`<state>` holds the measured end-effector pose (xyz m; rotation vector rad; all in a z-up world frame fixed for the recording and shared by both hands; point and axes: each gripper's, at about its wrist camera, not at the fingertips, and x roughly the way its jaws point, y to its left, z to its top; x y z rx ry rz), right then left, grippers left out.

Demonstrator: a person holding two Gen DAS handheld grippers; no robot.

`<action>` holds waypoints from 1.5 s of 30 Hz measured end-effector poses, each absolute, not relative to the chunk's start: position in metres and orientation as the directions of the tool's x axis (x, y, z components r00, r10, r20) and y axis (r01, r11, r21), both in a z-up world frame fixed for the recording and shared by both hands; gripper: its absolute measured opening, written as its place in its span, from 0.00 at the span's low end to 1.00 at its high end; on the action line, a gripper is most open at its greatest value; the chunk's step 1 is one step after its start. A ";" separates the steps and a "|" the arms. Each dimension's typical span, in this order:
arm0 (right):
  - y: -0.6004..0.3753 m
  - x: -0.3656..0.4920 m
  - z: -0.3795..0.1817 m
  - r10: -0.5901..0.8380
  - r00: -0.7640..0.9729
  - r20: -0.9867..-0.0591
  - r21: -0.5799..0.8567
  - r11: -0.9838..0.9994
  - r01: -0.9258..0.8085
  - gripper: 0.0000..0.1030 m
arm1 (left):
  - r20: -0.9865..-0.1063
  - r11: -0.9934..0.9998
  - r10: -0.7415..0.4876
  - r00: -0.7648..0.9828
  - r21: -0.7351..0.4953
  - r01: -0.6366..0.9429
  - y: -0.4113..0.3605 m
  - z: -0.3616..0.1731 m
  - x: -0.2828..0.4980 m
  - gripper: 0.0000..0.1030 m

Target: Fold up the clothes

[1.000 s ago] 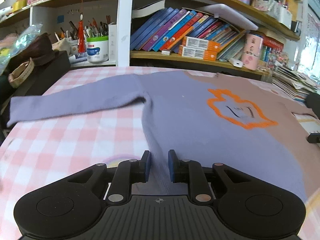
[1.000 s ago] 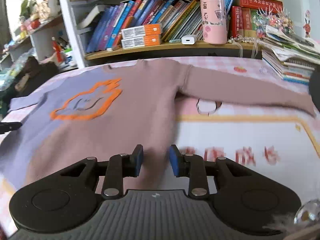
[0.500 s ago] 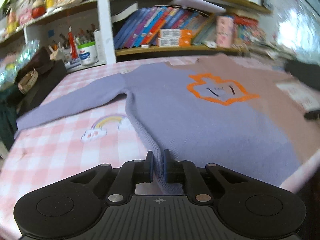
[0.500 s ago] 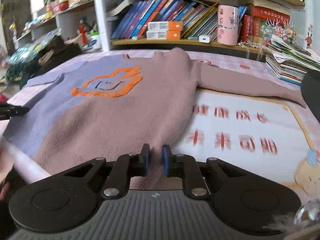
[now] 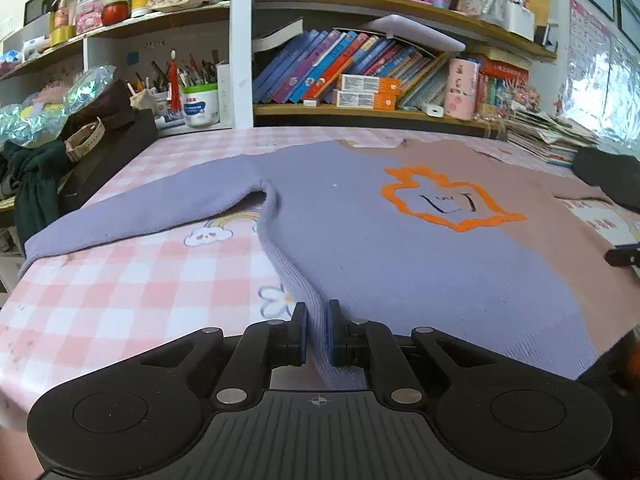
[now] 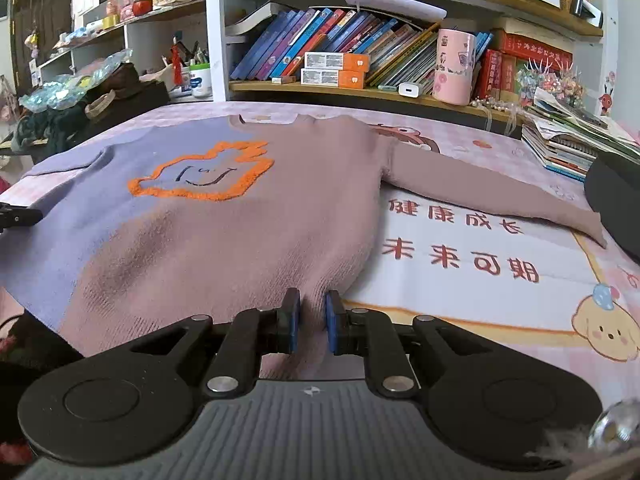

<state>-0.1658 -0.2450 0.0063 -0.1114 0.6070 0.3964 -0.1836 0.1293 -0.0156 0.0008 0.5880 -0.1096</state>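
Both hems dragged nearer; left tool (image 5: 318,334) and right tool (image 6: 312,322) pinch the sweater (image 5: 400,248).

**What I counted on the table and shelf**

I held two grippers, my left gripper (image 5: 318,330) and my right gripper (image 6: 312,322). One sweater (image 5: 400,248) lay on the table, with two sleeves spread out. Two orange-and-white boxes (image 6: 334,68) were stacked on the shelf, beside one pink cup (image 6: 454,66) and one white charger (image 6: 409,89).
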 end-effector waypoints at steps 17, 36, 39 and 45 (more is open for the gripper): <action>-0.237 -0.171 0.003 0.297 0.780 -0.551 -0.032 0.927 -0.375 0.14 | -0.550 0.993 -0.114 0.828 -0.052 0.103 0.137 -0.018 -0.167 0.09; -0.232 -0.171 0.002 0.287 0.783 -0.551 -0.034 0.930 -0.365 0.14 | -0.553 0.994 -0.089 0.829 0.008 0.112 0.131 -0.017 -0.152 0.08; -0.232 -0.171 0.002 0.290 0.783 -0.551 -0.034 0.929 -0.368 0.14 | -0.549 0.994 -0.092 0.831 0.002 0.112 0.133 -0.018 -0.154 0.08; -0.236 -0.165 0.002 0.319 0.771 -0.551 0.014 0.928 -0.373 0.14 | -0.548 0.993 -0.107 0.830 -0.026 0.111 0.139 -0.018 -0.155 0.08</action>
